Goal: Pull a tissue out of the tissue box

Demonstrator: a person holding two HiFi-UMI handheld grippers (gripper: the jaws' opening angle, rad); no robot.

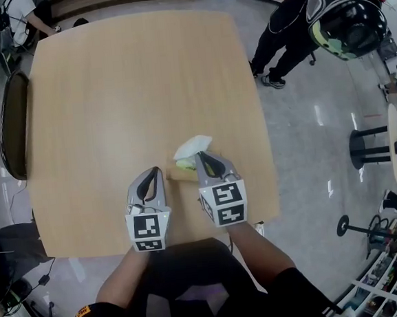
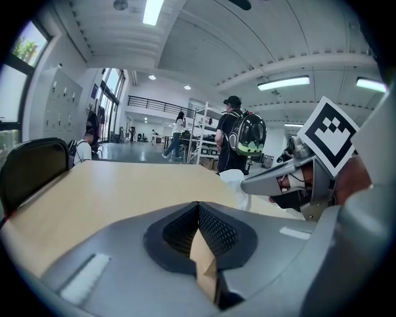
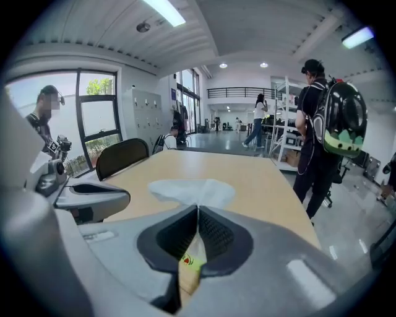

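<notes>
A small tissue box [image 1: 181, 172] with a yellow-green top lies on the wooden table [image 1: 130, 91] near its front edge. A white tissue [image 1: 192, 146] stands up out of it. My right gripper [image 1: 202, 155] is over the box, shut on the tissue; in the right gripper view the tissue [image 3: 192, 191] fans out just past its closed tips [image 3: 198, 207], and the box's label [image 3: 187, 263] shows below them. My left gripper [image 1: 158, 170] sits just left of the box with its jaws shut [image 2: 198, 205]; nothing shows pinched between them.
A dark chair [image 1: 12, 126] stands at the table's left side. A person with a backpack [image 1: 324, 19] stands on the floor at the far right. A black stool [image 1: 374, 147] stands to the right. The table's front edge runs just behind both grippers.
</notes>
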